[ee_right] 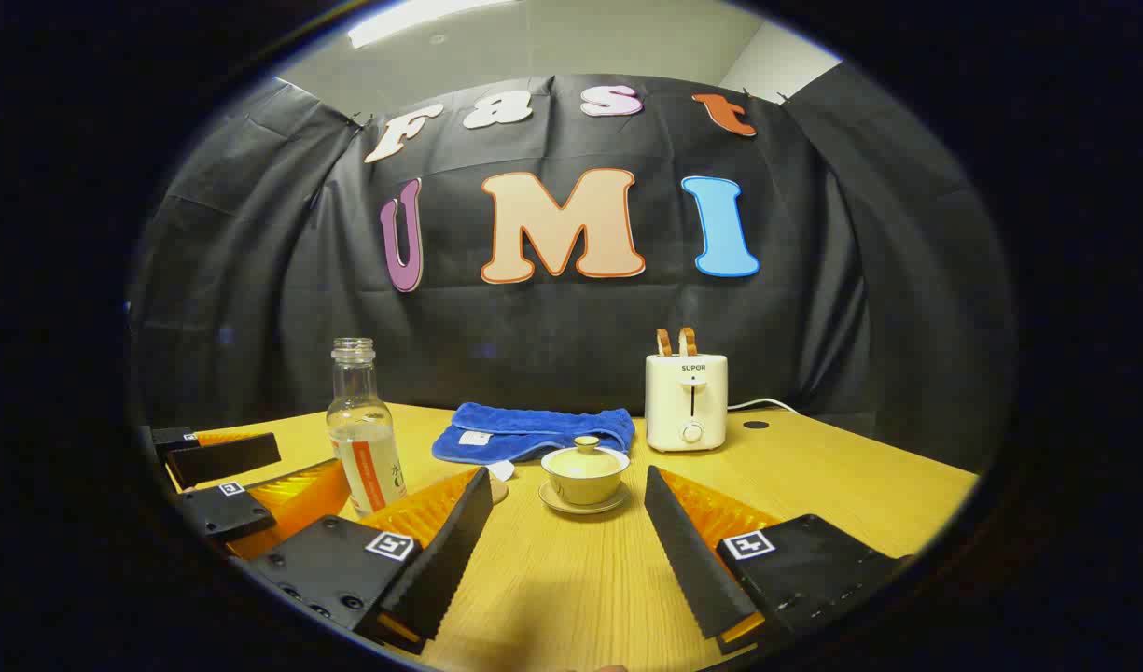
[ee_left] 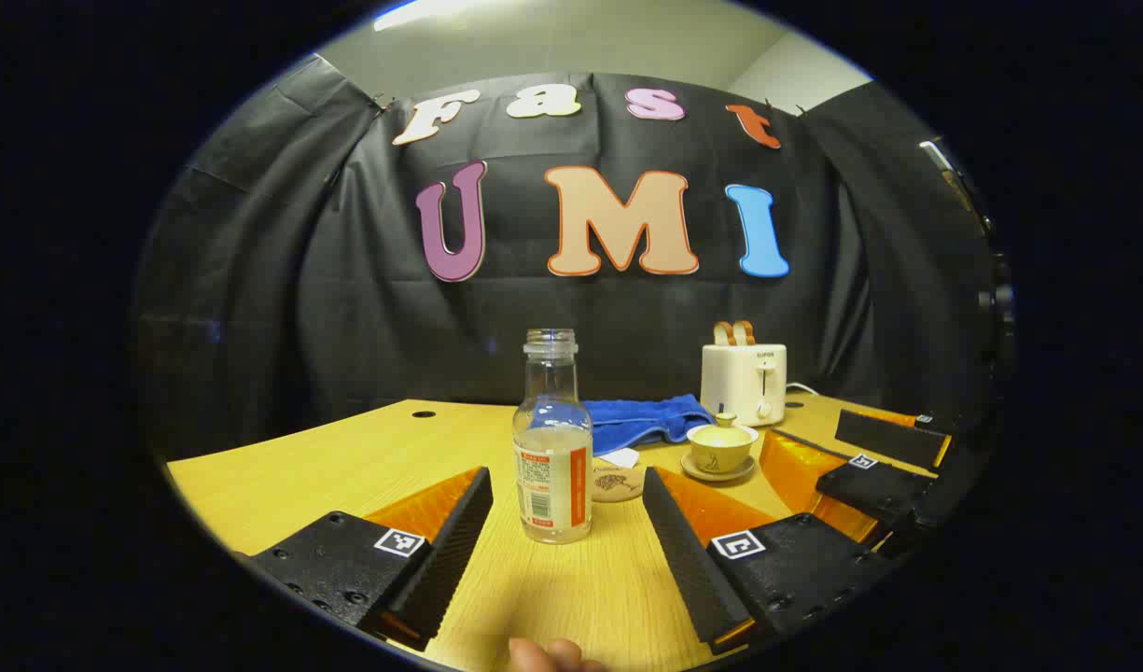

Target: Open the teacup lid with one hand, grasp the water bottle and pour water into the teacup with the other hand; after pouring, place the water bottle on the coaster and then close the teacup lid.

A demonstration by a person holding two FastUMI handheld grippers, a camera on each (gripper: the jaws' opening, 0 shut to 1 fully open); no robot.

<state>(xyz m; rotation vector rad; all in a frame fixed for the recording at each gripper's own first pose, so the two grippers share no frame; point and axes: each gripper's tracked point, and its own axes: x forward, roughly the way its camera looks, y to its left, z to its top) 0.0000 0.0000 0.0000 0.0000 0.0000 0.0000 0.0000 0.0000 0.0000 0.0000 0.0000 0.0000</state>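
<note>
Two grippers are in my hands, and both are released with their jaws spread wide, holding nothing. My left gripper (ee_left: pixel 566 523) hangs low over the yellow wood-grain table (ee_left: pixel 328 467), and the clear, uncapped water bottle with an orange-and-white label (ee_left: pixel 552 448) stands upright between its fingers (ee_left: pixel 459 541) without touching either one; there is water in its lower part. Just behind the bottle lies the round tan coaster with a dark drawing (ee_left: pixel 618 483), partly hidden by it. Toward the table's right side sits the pale yellow teacup (ee_left: pixel 720 448) on its matching saucer, its small knobbed lid (ee_left: pixel 726 420) on top. My right gripper (ee_right: pixel 566 532) faces that teacup (ee_right: pixel 585 476) from the near edge, the cup well ahead of its open fingers (ee_right: pixel 440 551), lid (ee_right: pixel 587 442) in place. Behind the cup, toward the table's far edge, a folded blue cloth (ee_right: pixel 534 431) lies flat, and a white toaster (ee_right: pixel 687 401) holding two browned slices stands beside it. From the right gripper view the bottle (ee_right: pixel 361 439) stands left of the cup, beside my other gripper (ee_right: pixel 230 481).
</note>
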